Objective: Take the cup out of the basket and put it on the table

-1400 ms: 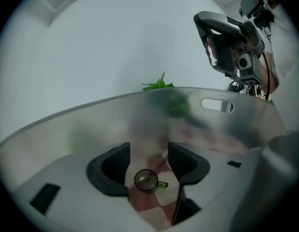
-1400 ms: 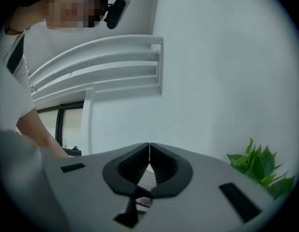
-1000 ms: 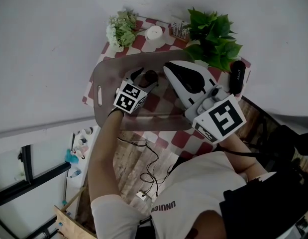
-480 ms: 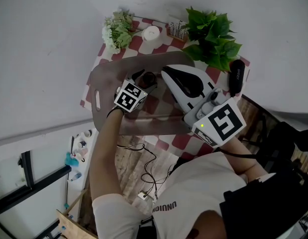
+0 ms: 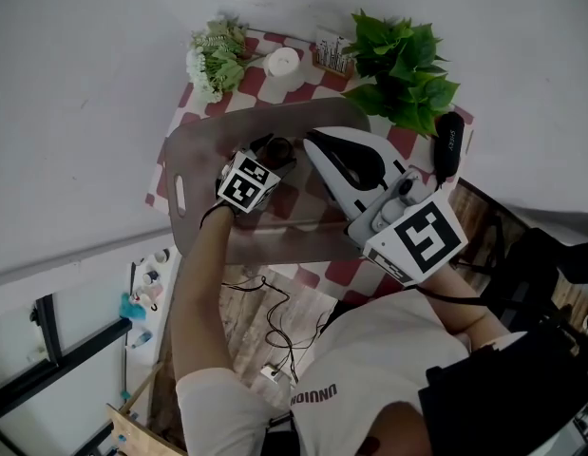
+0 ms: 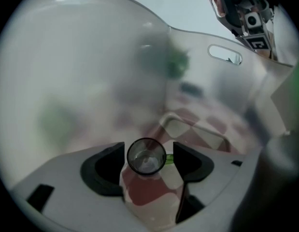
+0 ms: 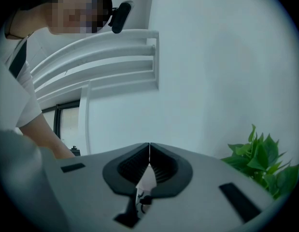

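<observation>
A small dark glass cup (image 5: 281,148) is inside the translucent grey basket (image 5: 191,150) on the red-and-white checked table (image 5: 343,272). My left gripper (image 5: 275,152) reaches into the basket. In the left gripper view the cup (image 6: 146,157) shows rim-on between the two black pads, and the left gripper (image 6: 149,156) is shut on it. My right gripper (image 5: 315,141) hovers over the basket's right side. In the right gripper view the right gripper (image 7: 149,151) is shut with nothing in it and points up at a pale wall.
At the table's far edge are a leafy green plant (image 5: 407,65), a pale flower bunch (image 5: 213,57), a white round dish (image 5: 282,62) and a small box (image 5: 333,55). A black device (image 5: 447,142) lies at the right edge. The basket's handle slot (image 6: 225,54) shows ahead.
The whole scene has slid slightly left and up in the head view. Both grippers keep their places relative to the basket, the left one still around the cup.
</observation>
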Available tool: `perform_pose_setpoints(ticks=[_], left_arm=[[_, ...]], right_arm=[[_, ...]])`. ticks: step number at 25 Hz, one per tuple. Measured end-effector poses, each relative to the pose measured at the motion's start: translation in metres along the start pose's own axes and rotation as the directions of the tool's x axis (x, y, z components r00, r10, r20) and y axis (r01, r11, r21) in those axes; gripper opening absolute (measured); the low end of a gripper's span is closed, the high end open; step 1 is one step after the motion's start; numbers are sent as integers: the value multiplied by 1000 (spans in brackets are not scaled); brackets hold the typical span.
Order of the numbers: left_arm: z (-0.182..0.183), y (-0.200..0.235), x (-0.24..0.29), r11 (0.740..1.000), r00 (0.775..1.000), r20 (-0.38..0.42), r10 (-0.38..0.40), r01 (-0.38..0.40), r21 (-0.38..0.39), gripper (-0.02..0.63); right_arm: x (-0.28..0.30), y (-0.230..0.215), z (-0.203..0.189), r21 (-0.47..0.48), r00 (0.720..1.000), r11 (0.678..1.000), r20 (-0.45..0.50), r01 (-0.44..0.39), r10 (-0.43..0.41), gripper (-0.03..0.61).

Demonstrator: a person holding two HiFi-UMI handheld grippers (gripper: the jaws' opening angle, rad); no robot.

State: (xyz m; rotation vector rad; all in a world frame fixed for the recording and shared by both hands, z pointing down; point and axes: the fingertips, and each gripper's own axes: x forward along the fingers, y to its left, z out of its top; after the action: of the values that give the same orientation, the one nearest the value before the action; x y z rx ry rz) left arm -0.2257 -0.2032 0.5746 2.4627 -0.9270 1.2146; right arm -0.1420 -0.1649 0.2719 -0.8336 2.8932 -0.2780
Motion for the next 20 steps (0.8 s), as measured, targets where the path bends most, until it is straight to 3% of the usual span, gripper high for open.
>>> perform_pose_setpoints(ticks=[20], left_arm=[[-2,-3,9,989,998,48,-28,34,-145,299]], right_arm=[[-2,-7,-6,2,1000,1000,-10,24,-23,18]])
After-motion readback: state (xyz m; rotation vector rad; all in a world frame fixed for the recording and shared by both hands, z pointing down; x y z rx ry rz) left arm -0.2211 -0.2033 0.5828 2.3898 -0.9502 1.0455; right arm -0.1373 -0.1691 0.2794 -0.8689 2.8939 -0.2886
